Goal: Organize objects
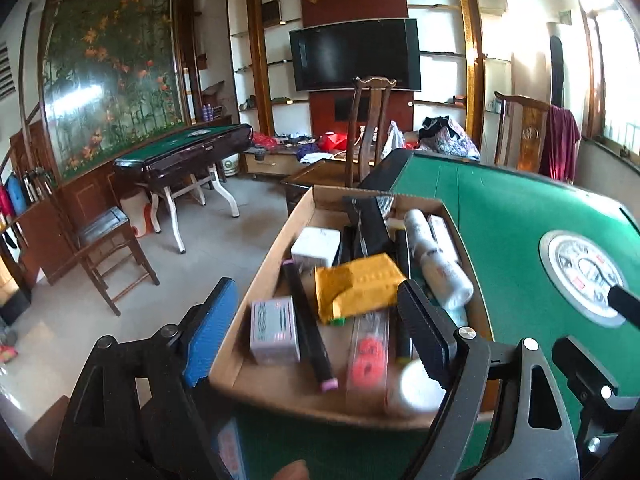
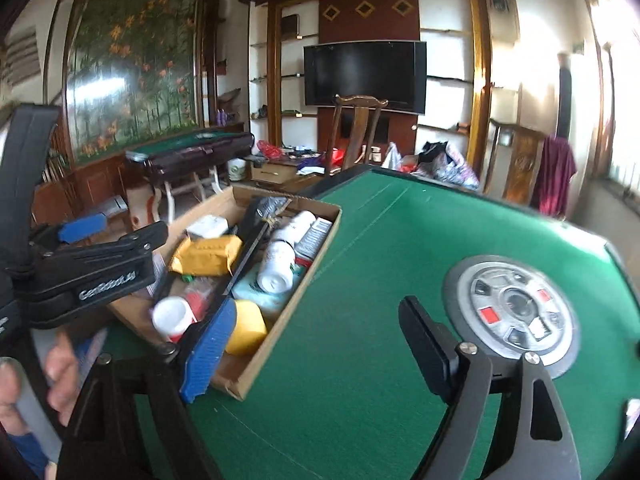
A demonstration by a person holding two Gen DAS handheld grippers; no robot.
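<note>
A shallow cardboard box (image 1: 236,364) (image 2: 294,300) sits at the left edge of the green felt table (image 1: 500,240) (image 2: 380,280). It holds several items: a yellow padded pouch (image 1: 356,284) (image 2: 208,254), a white bottle (image 1: 440,264) (image 2: 278,266), a white cube (image 1: 316,246), a small grey box (image 1: 274,330), a black stick (image 1: 308,320), a white round cap (image 1: 418,386) (image 2: 172,316) and a yellow block (image 2: 246,328). My left gripper (image 1: 316,336) is open above the box, empty. My right gripper (image 2: 316,352) is open and empty over the box's near right corner and the felt.
A round silver control panel (image 1: 584,276) (image 2: 516,312) is set in the table's middle. A wooden chair (image 1: 368,128) (image 2: 356,132) stands behind the table. A second green table (image 1: 184,148) and a chair (image 1: 108,248) stand on the tiled floor at left.
</note>
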